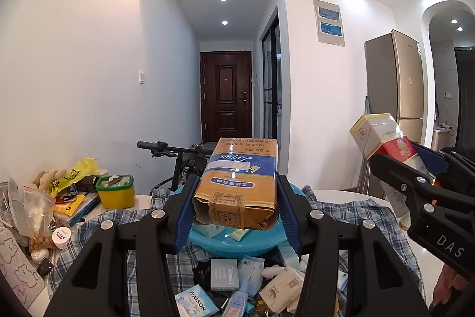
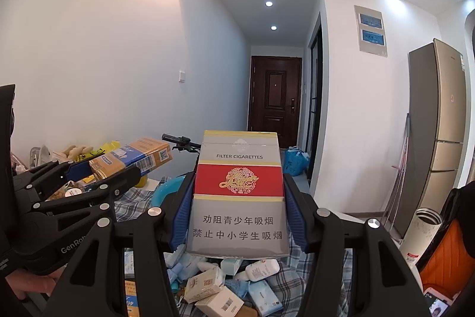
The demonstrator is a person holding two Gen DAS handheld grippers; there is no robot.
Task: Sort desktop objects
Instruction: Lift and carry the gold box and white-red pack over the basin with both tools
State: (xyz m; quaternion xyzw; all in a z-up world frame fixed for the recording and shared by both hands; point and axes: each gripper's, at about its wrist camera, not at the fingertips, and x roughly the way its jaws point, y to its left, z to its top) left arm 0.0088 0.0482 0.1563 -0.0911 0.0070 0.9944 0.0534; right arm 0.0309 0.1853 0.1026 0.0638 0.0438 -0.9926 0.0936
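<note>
Teal basin w/ small packets, yellow tub stuffed full

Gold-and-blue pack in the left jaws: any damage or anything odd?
Yes. The gold-and-blue cigarette pack is crumpled and torn open at its near end, foil wrapper puckered. The red-and-silver cigarette pack in the right gripper looks intact.

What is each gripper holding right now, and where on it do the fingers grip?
Left gripper: gold-and-blue soft cigarette pack, clamped across its two long sides near the lower end. Right gripper: grey-and-red cardboard cigarette box, clamped across its side edges.
</note>
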